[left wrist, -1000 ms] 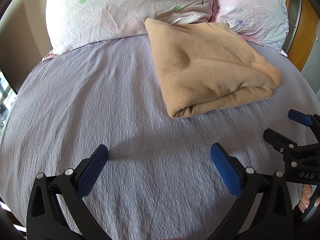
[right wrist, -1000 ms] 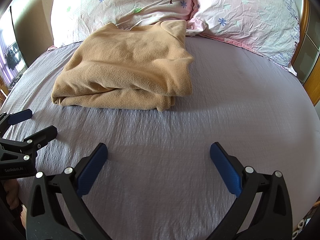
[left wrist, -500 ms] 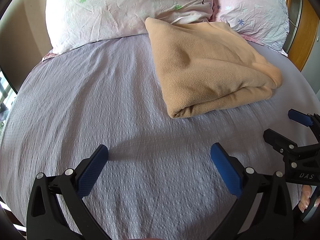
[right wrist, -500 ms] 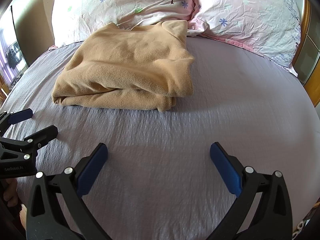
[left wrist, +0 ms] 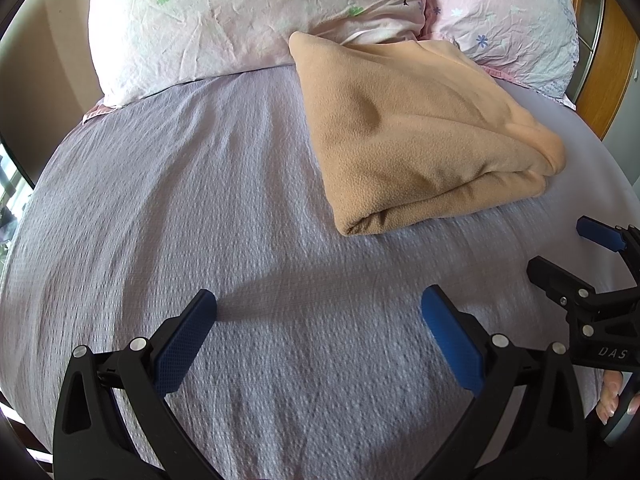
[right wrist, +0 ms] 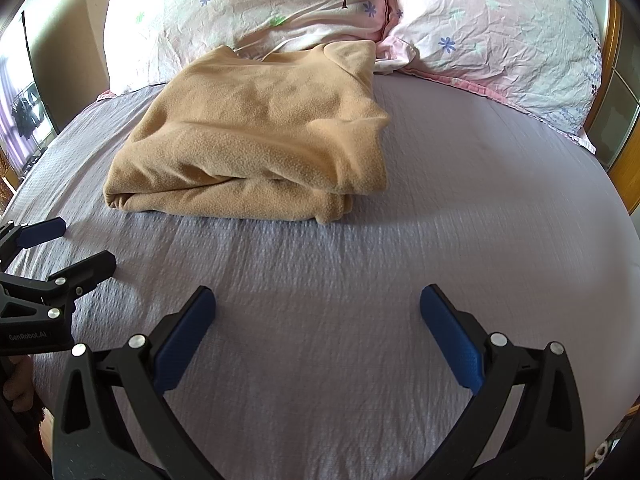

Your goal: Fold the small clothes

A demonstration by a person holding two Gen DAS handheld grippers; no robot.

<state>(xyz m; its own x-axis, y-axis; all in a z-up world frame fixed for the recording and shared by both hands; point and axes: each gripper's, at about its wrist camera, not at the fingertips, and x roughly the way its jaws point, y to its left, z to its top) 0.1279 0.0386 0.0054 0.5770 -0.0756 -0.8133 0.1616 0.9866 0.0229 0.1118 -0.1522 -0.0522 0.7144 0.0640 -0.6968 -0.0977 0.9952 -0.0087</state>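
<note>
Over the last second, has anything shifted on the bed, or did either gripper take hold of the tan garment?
Nothing has visibly changed. The folded tan garment lies as before on the bed sheet against the pillows, and the left gripper and right gripper remain open, short of it, holding nothing.

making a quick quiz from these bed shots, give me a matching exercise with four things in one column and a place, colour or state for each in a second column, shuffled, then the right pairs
Things:
1. tan fleece garment
2. bedsheet
3. pillows
4. left gripper

Descriptions:
A. pale lilac, textured weave
B. open, holding nothing, above bare sheet
C. pink and white with small flower prints, at the head of the bed
D. folded into a stack, its far edge against the pillows

Pairs: 1-D, 2-A, 3-C, 4-B
</note>
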